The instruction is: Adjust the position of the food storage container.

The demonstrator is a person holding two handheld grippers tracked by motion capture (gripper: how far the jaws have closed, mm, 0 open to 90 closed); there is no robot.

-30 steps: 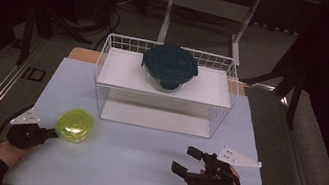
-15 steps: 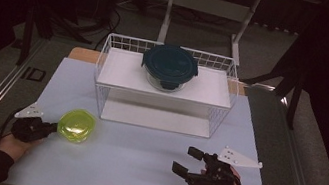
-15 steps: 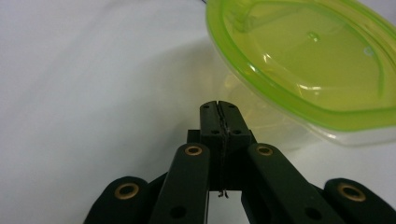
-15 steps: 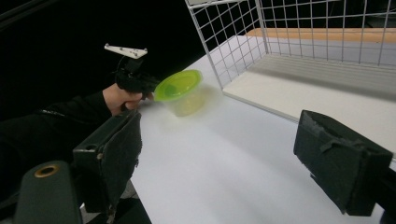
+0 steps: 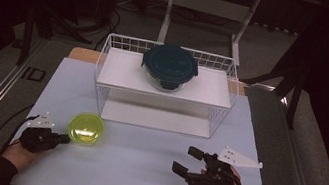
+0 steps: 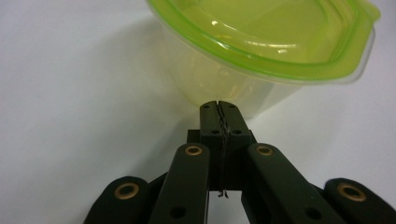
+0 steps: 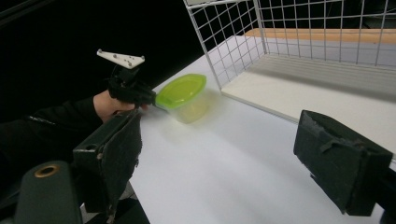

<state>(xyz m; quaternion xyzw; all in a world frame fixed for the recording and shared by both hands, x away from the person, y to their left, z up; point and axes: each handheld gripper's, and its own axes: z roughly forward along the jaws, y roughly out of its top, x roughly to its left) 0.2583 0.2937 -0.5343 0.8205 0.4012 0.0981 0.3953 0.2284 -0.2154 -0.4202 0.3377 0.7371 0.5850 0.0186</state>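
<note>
Now my left gripper (image 6: 218,108), jaws together, has nudged the lime-lidded clear plastic tub (image 5: 86,128) rightward, while my right gripper (image 5: 191,162) waits agape.

We are seeing light falling from above onto the white table (image 5: 139,169), surroundings staying dark; the green-lidded container (image 6: 266,51) is glaring, slightly blurred close up.

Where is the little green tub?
In the high view the green tub sits on the white table at front left, beside the left gripper and before the wire rack.
</note>
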